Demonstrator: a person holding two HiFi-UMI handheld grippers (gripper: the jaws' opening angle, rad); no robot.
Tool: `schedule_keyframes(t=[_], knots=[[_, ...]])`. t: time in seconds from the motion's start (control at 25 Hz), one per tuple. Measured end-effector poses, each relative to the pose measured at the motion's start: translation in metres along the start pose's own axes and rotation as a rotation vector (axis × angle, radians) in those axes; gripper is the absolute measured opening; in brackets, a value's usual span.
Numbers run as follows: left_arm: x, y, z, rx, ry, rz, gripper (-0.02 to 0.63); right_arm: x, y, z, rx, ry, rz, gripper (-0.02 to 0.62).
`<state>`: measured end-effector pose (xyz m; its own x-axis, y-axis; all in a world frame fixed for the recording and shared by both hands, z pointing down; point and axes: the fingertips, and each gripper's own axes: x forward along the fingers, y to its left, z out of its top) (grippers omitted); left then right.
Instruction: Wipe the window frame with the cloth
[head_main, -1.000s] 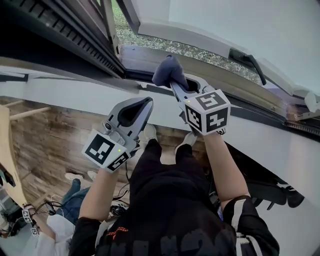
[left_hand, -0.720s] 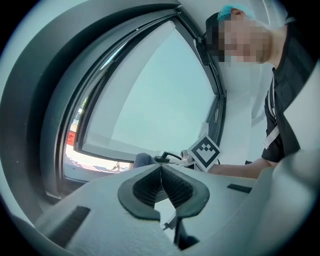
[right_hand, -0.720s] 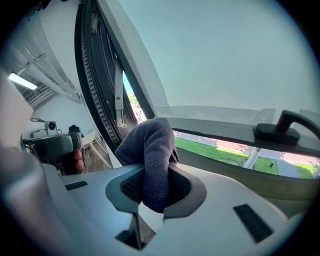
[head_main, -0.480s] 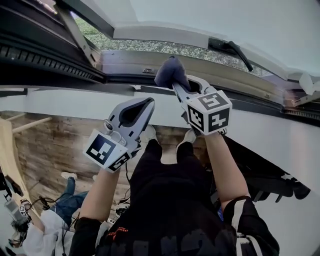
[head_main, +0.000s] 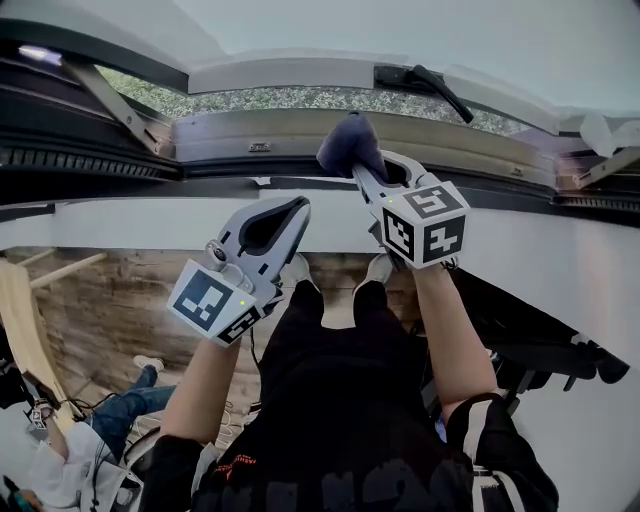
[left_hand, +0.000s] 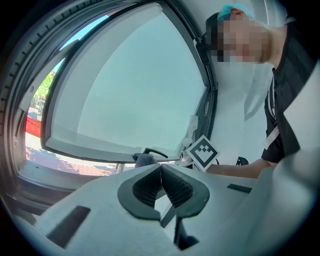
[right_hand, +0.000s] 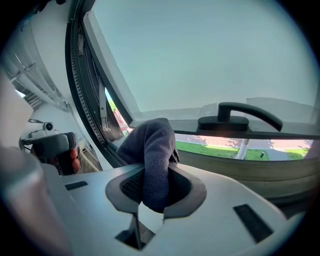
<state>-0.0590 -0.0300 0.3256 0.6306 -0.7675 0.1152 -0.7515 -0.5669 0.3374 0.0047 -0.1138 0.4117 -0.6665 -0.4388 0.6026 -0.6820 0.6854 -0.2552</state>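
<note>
Two grippers are raised toward an open window. The right gripper (head_main: 358, 172) has its jaws clamped on a dark blue-grey cloth (head_main: 345, 143). In the right gripper view the cloth (right_hand: 152, 150) fills the gap between the two dark pads. A short fold of it hangs down behind them, and a larger rounded bunch stands up past the jaw tips. From the head view that bunch lies over the grey-tan lower rail of the window frame (head_main: 250, 128), roughly at the middle of the rail's length. Whether it presses on the rail cannot be told. Just beyond the cloth, the open sash (head_main: 290, 72) tilts outward, and its black handle (head_main: 428, 79) sits up and to the right of the bunch. Gravel and grass show through the gap below the sash.

The left gripper (head_main: 293, 207) is held lower and to the left, in front of the white wall (head_main: 110, 220) under the frame, well apart from the cloth. Its jaws are pressed together with nothing between the ribbed pads (left_hand: 150, 185). In the left gripper view the cloth shows beyond their tips, beside the right gripper's marker cube (left_hand: 203, 152).
</note>
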Motion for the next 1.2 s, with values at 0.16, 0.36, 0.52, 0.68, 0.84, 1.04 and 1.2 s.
schedule_keyframes(t=[0.16, 0.36, 0.52, 0.68, 0.84, 1.04, 1.2], knots=[[0.018, -0.012, -0.002, 0.006, 0.012, -0.026, 0.02, -0.014, -0.022, -0.004, 0.023, -0.013, -0.027, 0.063], [0.04, -0.029, -0.004, 0.011, 0.022, -0.061, 0.02, -0.035, -0.049, -0.011, 0.048, -0.024, -0.062, 0.063], [0.059, -0.044, -0.007, 0.012, 0.029, -0.086, 0.02, -0.052, -0.072, -0.017, 0.066, -0.03, -0.089, 0.063], [0.078, -0.058, -0.011, 0.017, 0.037, -0.117, 0.02, -0.07, -0.095, -0.024, 0.086, -0.041, -0.12, 0.063], [0.095, -0.071, -0.015, 0.017, 0.049, -0.145, 0.02, -0.087, -0.116, -0.029, 0.108, -0.051, -0.151, 0.063], [0.115, -0.086, -0.018, 0.021, 0.061, -0.174, 0.02, -0.105, -0.141, -0.037, 0.133, -0.064, -0.185, 0.063], [0.128, -0.096, -0.021, 0.024, 0.072, -0.194, 0.02, -0.12, -0.158, -0.042, 0.149, -0.072, -0.212, 0.063]])
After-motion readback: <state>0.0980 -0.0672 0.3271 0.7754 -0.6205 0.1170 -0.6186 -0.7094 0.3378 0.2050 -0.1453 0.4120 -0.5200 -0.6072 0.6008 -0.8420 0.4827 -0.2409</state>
